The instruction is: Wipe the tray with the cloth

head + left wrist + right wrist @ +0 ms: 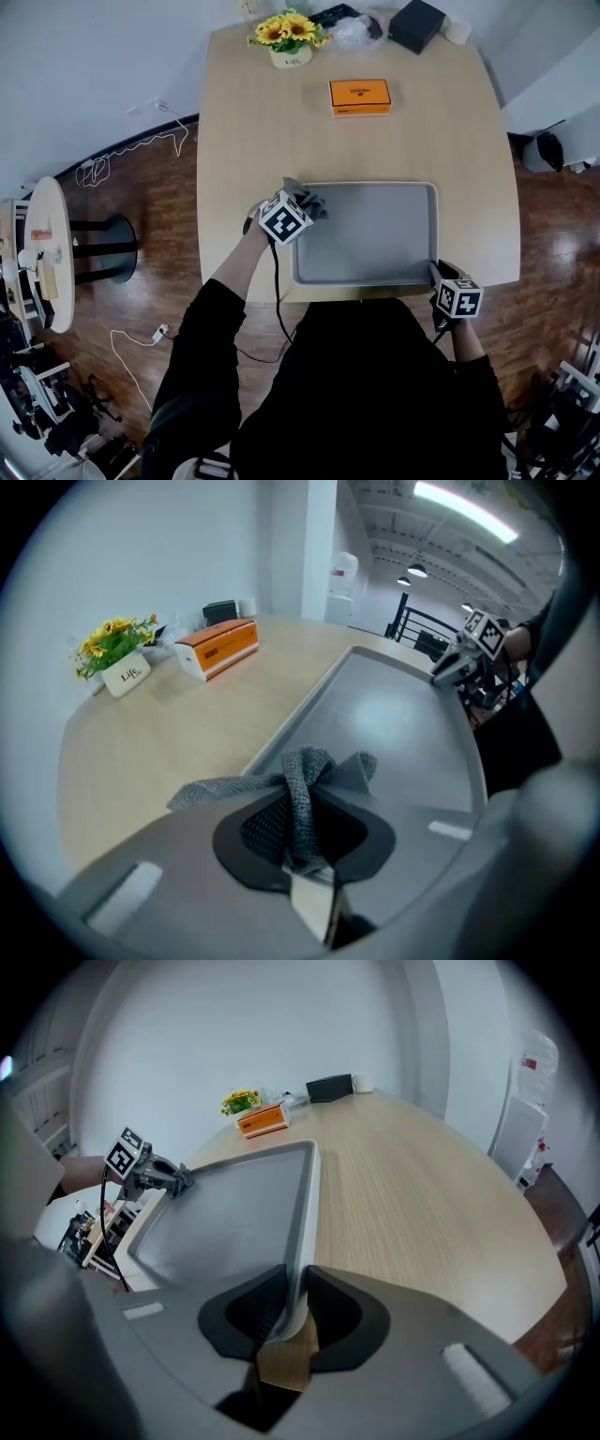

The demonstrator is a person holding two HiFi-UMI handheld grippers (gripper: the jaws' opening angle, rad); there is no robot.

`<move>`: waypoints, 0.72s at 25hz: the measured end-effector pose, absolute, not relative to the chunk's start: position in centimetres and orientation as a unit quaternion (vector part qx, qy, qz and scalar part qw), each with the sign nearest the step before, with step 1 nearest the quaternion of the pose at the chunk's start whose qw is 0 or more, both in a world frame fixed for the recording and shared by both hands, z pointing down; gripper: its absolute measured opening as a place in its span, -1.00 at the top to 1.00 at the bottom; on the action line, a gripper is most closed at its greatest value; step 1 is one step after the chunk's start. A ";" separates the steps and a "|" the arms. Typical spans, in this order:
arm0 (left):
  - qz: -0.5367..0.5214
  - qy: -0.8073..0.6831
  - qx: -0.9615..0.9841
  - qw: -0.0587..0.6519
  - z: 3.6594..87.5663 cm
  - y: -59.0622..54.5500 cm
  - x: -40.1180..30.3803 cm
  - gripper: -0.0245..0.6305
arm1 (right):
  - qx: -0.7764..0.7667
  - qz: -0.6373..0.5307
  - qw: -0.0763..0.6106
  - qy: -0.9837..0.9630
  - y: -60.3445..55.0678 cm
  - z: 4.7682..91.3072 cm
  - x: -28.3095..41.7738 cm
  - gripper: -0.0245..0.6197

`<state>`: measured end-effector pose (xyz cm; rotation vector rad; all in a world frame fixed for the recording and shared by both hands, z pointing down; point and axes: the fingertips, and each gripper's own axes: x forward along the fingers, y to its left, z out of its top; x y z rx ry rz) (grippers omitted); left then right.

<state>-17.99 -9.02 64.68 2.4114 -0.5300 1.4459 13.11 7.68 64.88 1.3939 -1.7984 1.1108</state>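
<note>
I judge the tray, at the near edge of the table, to be stiff and light, so my right gripper pinches its corner rim to steady it. My left gripper is clamped on the limp, soft cloth, bunched over the tray's left edge.

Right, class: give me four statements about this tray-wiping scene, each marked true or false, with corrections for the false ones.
1. The left gripper has its fingers shut on the grey knitted cloth. True.
2. The right gripper is open and empty. False: its fingers are clamped on the rim of the grey rectangular tray, at the near right corner.
3. The cloth sits at the tray's right side. False: it is at the far left corner.
4. The white pot of yellow flowers stands on the light wooden table, beyond the tray. True.
</note>
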 end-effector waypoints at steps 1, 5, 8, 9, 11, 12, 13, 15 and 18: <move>0.499 -0.178 0.836 0.143 64.6 -7.6 -18.2 0.87 | 0.525 0.418 0.299 -0.678 7.7 64.9 13.1 0.70; 0.510 -0.137 0.839 0.130 64.8 0.0 -18.3 0.87 | 0.522 0.420 0.293 -0.682 7.7 65.0 13.2 0.70; 0.517 -0.131 0.838 0.118 65.0 4.5 -18.4 0.87 | 0.520 0.421 0.292 -0.684 7.8 65.0 13.2 0.70; 0.515 -0.134 0.838 0.120 65.0 5.5 -18.5 0.87 | 0.519 0.422 0.292 -0.684 7.8 65.0 13.2 0.70; 0.509 -0.145 0.838 0.134 65.0 7.1 -18.6 0.87 | 0.517 0.422 0.294 -0.685 7.9 65.0 13.1 0.70; 0.506 -0.151 0.837 0.141 65.0 7.6 -18.7 0.87 | 0.515 0.422 0.295 -0.685 7.8 65.0 13.0 0.70; 0.504 -0.157 0.836 0.148 65.0 8.1 -18.8 0.87 | 0.513 0.422 0.297 -0.686 7.8 65.0 13.0 0.70; 0.502 -0.168 0.834 0.154 65.1 8.9 -18.8 0.87 | 0.507 0.423 0.299 -0.689 7.7 65.1 12.9 0.70; 0.498 -0.188 0.831 0.160 65.2 9.1 -18.6 0.87 | 0.500 0.423 0.303 -0.692 7.6 65.2 13.0 0.70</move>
